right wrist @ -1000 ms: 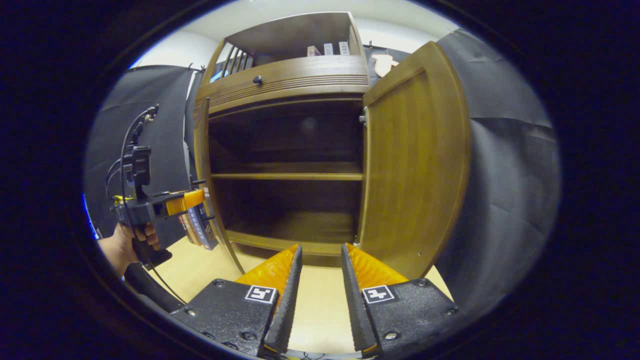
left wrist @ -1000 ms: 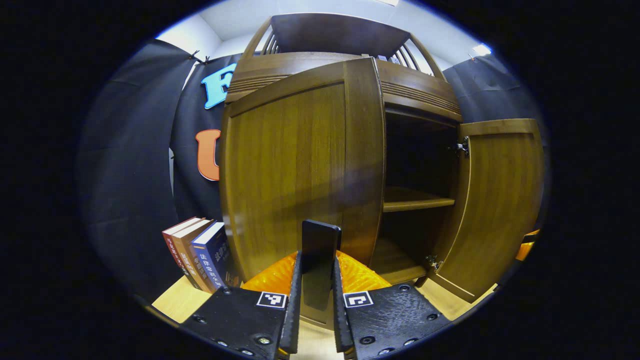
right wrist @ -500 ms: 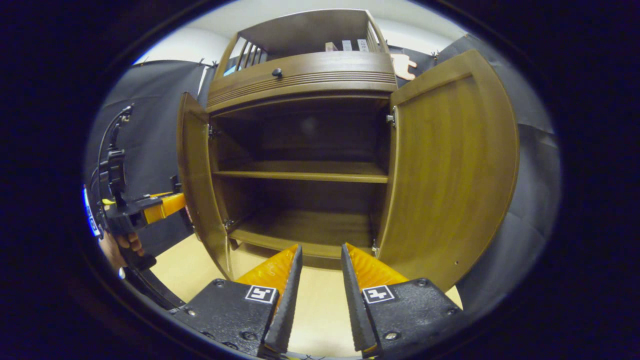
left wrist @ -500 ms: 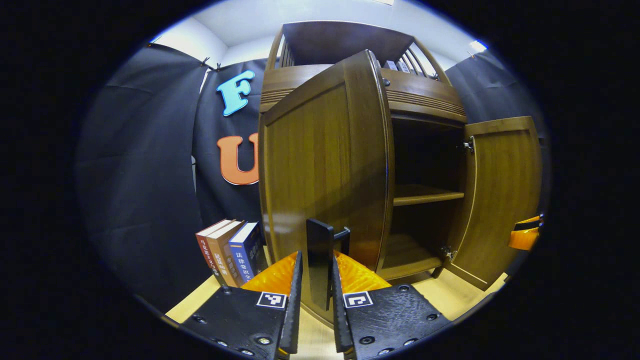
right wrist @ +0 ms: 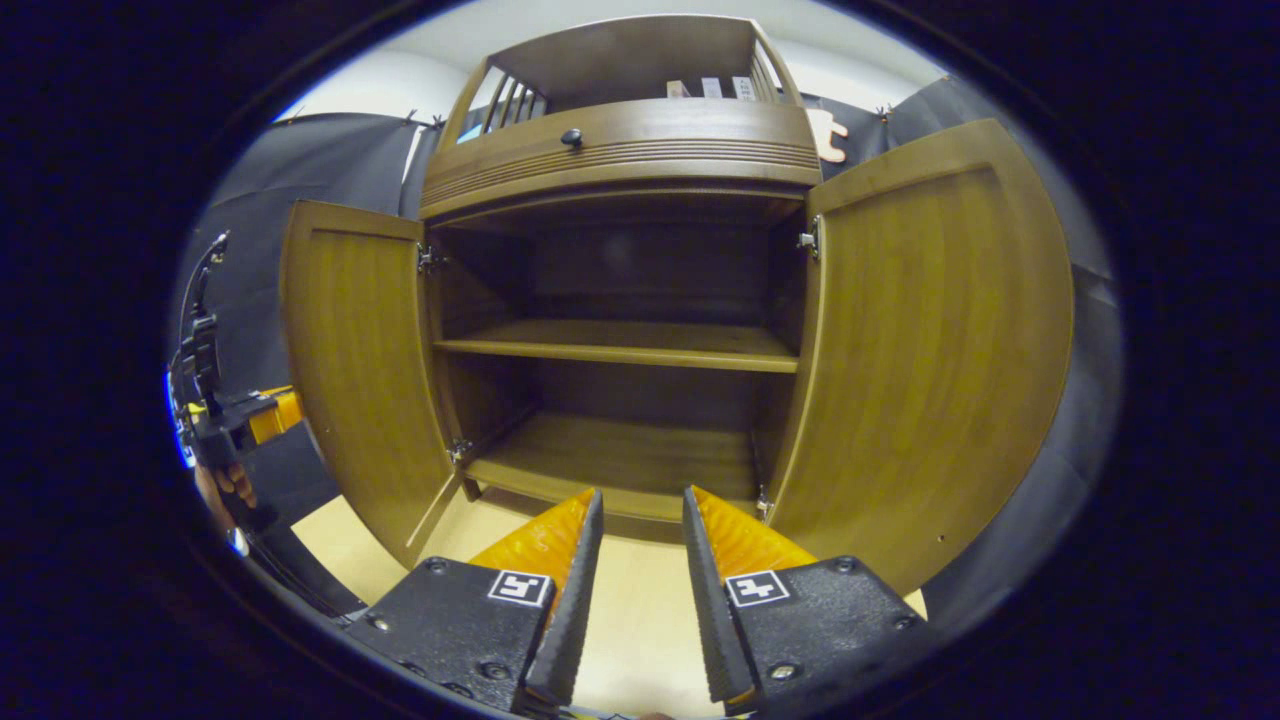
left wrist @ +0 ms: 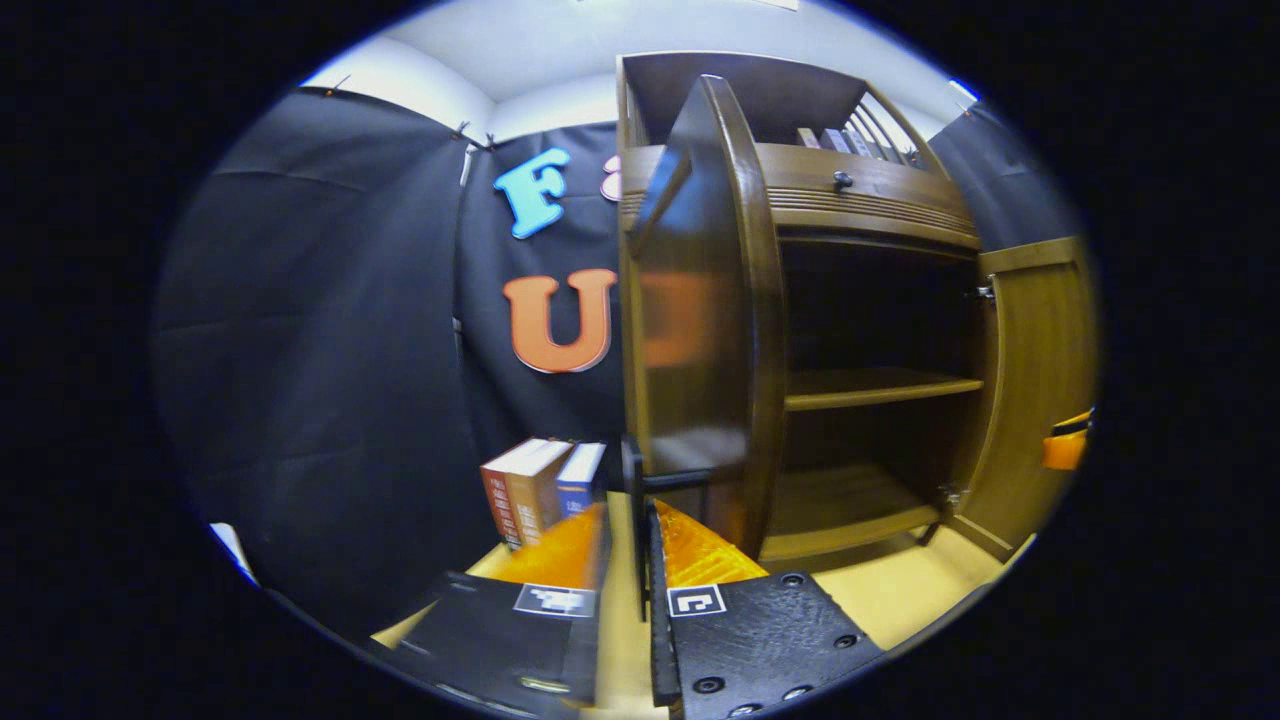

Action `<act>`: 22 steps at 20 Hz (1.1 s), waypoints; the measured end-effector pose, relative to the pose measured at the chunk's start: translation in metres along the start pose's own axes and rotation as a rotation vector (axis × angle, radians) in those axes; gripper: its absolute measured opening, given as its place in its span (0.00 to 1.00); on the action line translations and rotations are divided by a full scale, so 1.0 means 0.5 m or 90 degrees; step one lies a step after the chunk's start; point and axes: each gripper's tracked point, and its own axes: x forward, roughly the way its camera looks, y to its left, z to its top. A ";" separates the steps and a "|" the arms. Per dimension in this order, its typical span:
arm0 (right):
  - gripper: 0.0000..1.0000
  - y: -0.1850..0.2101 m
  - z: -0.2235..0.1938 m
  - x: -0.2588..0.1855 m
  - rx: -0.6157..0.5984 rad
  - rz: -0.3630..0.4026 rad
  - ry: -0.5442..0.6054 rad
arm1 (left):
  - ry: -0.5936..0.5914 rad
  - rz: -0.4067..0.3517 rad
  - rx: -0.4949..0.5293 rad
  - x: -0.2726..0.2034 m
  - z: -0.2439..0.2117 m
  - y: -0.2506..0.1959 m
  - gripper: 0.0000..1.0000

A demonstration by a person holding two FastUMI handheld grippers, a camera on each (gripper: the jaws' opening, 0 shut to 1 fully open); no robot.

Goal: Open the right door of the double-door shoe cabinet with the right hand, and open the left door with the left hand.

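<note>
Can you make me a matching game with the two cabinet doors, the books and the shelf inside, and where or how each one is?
Things:
1. left door
2. right door
3. books
4. shelf

Places or states:
A. standing on the floor beside the cabinet
B. swung open, its handle between the left gripper's fingers
C. bare, across the middle of the cabinet
D. swung open, nothing touching it

Pairs: 1-B, 2-D, 3-A, 4-C

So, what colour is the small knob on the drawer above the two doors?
The knob is black, on a brown wooden drawer; the right gripper view shows it best.
</note>
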 end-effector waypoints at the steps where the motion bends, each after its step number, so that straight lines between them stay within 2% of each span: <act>1: 0.53 0.004 0.003 0.001 0.000 0.002 -0.001 | -0.002 -0.006 -0.011 0.011 0.003 0.007 0.08; 2: 0.53 0.008 0.004 0.004 -0.001 0.003 -0.001 | 0.001 -0.007 -0.020 0.012 0.002 0.009 0.00; 3: 0.51 0.010 0.006 0.006 -0.003 0.005 -0.001 | 0.002 -0.013 -0.022 0.006 0.003 0.012 0.07; 4: 0.55 0.010 0.008 0.006 -0.005 0.004 -0.002 | 0.002 -0.017 -0.022 0.006 0.004 0.016 0.09; 8: 0.55 0.014 0.008 0.004 -0.011 0.001 -0.006 | 0.005 -0.008 -0.038 -0.008 -0.008 0.051 0.11; 11: 0.52 0.023 0.011 0.008 -0.016 0.006 -0.006 | 0.012 0.004 -0.050 -0.020 -0.010 0.085 0.06; 12: 0.55 0.028 0.013 0.009 -0.018 0.010 -0.008 | 0.016 0.003 -0.055 -0.018 -0.013 0.088 0.07; 15: 0.52 0.045 0.029 0.011 -0.022 0.016 -0.016 | 0.014 0.004 -0.040 -0.021 -0.015 0.094 0.07; 16: 0.55 0.050 0.034 0.014 -0.025 0.016 -0.018 | 0.012 0.009 -0.037 -0.023 -0.015 0.099 0.07; 18: 0.53 0.052 0.042 0.018 -0.029 0.013 -0.020 | 0.013 0.030 -0.037 -0.031 -0.014 0.120 0.06; 19: 0.55 0.050 0.045 0.018 -0.029 0.008 -0.020 | 0.012 0.042 -0.038 -0.038 -0.012 0.133 0.06; 20: 0.67 0.049 0.048 0.018 -0.028 0.007 -0.023 | 0.009 0.055 -0.040 -0.046 -0.007 0.146 0.06; 21: 0.66 0.049 0.054 0.018 -0.025 0.005 -0.026 | 0.002 0.067 -0.043 -0.056 0.002 0.158 0.06; 22: 0.71 0.047 0.062 0.014 -0.023 0.003 -0.032 | -0.005 0.073 -0.048 -0.067 0.013 0.163 0.07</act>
